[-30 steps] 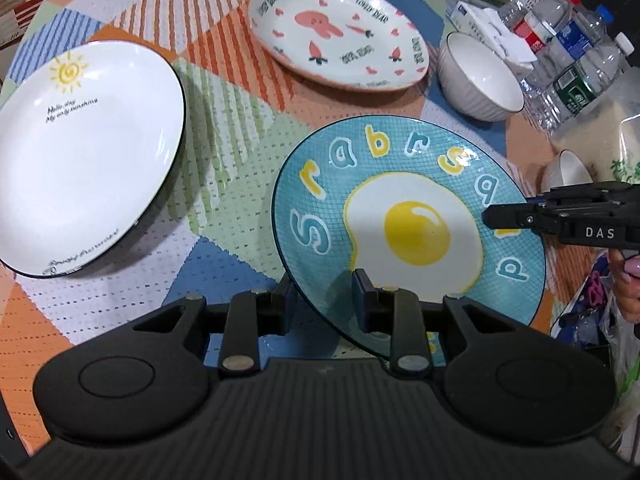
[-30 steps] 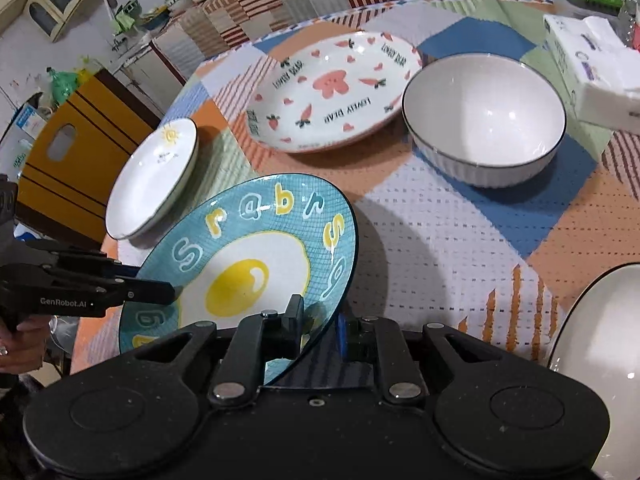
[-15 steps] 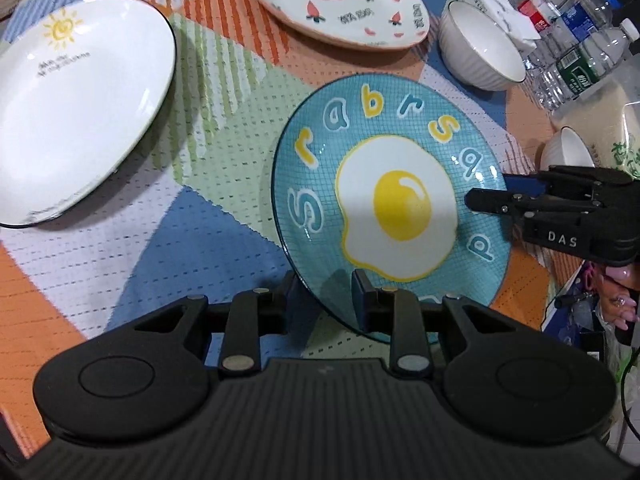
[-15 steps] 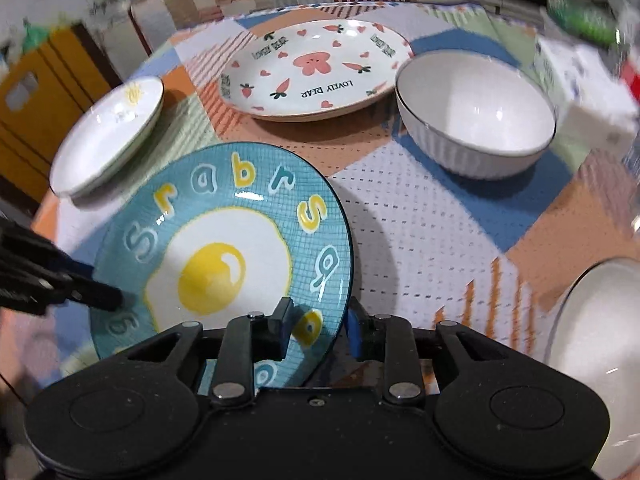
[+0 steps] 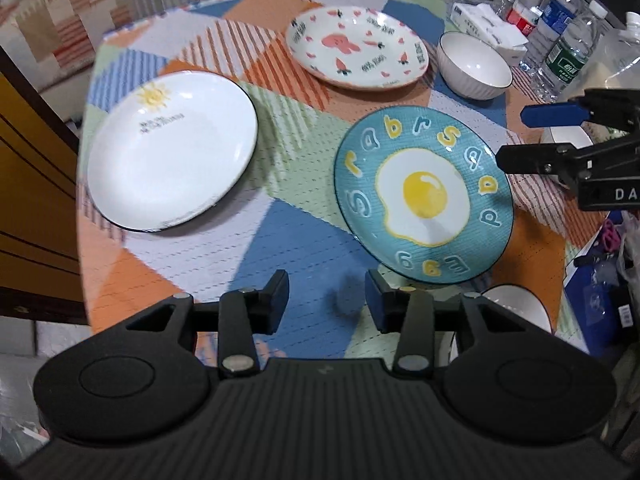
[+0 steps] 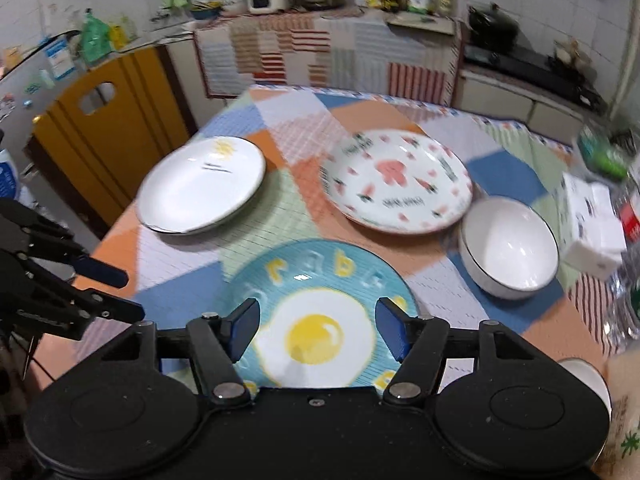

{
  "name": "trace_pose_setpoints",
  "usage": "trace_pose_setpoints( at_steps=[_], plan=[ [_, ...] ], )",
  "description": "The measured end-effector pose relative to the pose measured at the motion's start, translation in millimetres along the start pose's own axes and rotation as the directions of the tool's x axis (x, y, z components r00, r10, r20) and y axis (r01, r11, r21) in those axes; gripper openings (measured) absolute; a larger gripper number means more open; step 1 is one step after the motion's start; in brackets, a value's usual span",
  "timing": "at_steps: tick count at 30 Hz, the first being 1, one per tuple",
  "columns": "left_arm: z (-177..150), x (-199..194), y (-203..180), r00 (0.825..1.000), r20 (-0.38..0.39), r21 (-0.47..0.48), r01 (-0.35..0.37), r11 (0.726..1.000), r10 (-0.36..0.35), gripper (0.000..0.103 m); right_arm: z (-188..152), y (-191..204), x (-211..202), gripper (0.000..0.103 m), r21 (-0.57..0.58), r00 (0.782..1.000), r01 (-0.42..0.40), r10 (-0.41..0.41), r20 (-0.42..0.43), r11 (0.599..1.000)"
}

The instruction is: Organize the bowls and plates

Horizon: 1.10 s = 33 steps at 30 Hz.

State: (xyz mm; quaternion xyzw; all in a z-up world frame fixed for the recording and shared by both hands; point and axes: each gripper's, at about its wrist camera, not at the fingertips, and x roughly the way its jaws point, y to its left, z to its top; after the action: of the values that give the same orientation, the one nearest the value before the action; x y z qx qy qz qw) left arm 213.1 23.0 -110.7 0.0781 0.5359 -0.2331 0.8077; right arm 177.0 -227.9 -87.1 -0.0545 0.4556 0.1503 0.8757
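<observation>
A blue plate with a fried-egg picture lies on the patchwork tablecloth near the front edge. My left gripper is open and empty, just left of and behind the plate. My right gripper is open and empty, above the plate's near side; it also shows in the left wrist view. A white plate with a sun lies at the left. A white plate with pink hearts lies farther back. A white bowl stands to its right.
Water bottles and a tissue pack stand at the table's right. Another white bowl shows at the front edge, and a small white cup at the right. A yellow chair back stands left of the table.
Both grippers have let go of the blue egg plate, opened, and pulled back and up. The plate now lies on the table.
</observation>
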Motion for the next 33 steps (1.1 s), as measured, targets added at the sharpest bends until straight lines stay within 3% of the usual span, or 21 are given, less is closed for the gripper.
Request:
trace_pose_setpoints(
  at_steps=[11,19,24,28,33],
  plan=[
    [-17.8,-34.7,49.0,0.997,0.068,-0.124,-0.02,0.992,0.028,0.041,39.8,53.2,-15.2,0.071,-0.103,0.992,-0.122,0.123,0.005,0.987],
    [-12.2,-24.9,83.4,0.995,0.052,-0.163,-0.076,0.984,0.085,0.041,75.2,71.3,-8.7,0.073,-0.135,0.987,-0.157,0.158,-0.002,0.978],
    [-7.3,-19.0,103.3,0.991,0.053,-0.186,-0.111,0.976,0.123,0.041,93.1,69.8,19.8,0.073,-0.105,0.985,-0.171,0.171,-0.008,0.98],
    [-2.8,-11.5,117.9,0.989,0.051,-0.203,-0.127,0.971,0.14,0.041,85.6,61.3,43.2,0.073,-0.034,0.976,-0.211,0.213,0.051,0.977],
    [7.3,3.9,131.0,0.98,0.114,-0.213,-0.134,0.968,0.161,0.041,81.4,57.9,86.5,0.073,0.016,0.967,-0.253,0.253,0.032,0.967]
  ],
)
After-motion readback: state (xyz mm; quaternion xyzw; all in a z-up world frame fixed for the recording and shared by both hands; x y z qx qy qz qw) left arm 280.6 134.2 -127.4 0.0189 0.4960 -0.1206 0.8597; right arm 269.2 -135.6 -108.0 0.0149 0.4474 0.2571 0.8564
